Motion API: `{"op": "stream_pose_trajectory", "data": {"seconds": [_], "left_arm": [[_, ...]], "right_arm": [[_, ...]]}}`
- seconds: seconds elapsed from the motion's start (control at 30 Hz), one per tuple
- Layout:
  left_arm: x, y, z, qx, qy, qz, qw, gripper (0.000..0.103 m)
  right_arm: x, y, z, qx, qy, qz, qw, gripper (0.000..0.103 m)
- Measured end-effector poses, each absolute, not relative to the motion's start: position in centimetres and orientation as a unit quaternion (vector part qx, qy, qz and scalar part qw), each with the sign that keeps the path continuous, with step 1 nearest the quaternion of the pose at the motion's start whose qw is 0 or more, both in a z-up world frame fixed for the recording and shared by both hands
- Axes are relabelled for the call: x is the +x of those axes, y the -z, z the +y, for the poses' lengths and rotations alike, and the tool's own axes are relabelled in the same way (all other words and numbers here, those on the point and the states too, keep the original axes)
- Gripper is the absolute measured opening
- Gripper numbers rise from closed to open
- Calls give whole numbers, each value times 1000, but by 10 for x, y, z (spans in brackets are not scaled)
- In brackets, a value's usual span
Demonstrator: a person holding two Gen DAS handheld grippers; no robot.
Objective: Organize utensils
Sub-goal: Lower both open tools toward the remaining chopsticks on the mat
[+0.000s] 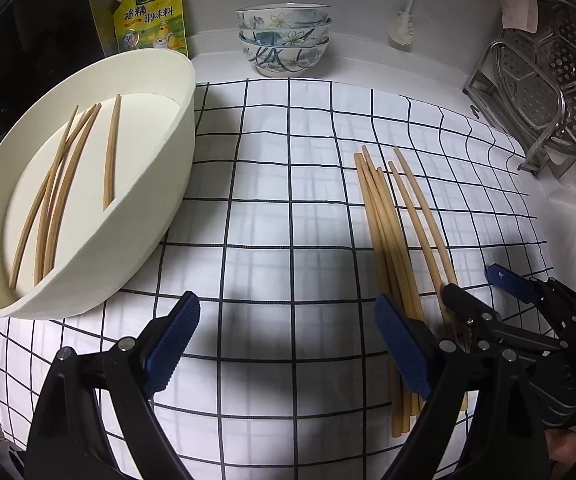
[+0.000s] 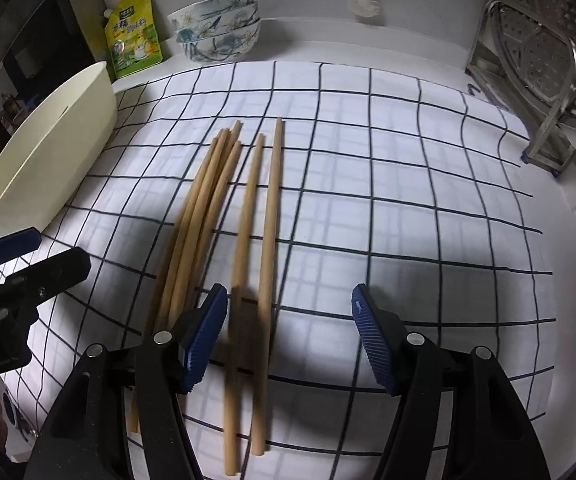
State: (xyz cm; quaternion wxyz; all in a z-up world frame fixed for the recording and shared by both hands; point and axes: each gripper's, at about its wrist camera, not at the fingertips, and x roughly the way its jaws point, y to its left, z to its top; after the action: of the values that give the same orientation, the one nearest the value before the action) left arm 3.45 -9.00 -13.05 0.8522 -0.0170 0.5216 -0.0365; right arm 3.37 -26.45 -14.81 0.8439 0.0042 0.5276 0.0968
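Now, from the left wrist view, you are holding the left gripper spread wide over bare cloth, with nothing between its pads. The loose chopsticks are lying off its right pad, toward the cloth's right side, their long axis running from the near edge away toward the far edge. The bin is sitting at the cloth's left edge, already carrying a few chopsticks. Your right gripper is showing at the near right, reaching over the near ends of the sticks.

Turning to the right wrist view, you are hovering the right gripper with its jaws parted and gripping nothing. Two chopsticks are lying between its pads, running almost along the line it points, so the jaws are closing across them. The remaining bundle is lying just outside the left pad. The bin is standing well off toward the far left corner. Judging by this, your right hand is the nearer one for the next pick.
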Motion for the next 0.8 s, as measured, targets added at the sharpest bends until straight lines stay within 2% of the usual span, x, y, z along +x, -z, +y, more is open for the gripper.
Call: {"op": "stream_pose_trajectory", "data": {"seconds": [0.8], "left_arm": [[42, 162, -119, -18, 52, 546, 836, 88]], "right_arm": [[33, 156, -300, 5, -54, 530, 846, 62]]}}
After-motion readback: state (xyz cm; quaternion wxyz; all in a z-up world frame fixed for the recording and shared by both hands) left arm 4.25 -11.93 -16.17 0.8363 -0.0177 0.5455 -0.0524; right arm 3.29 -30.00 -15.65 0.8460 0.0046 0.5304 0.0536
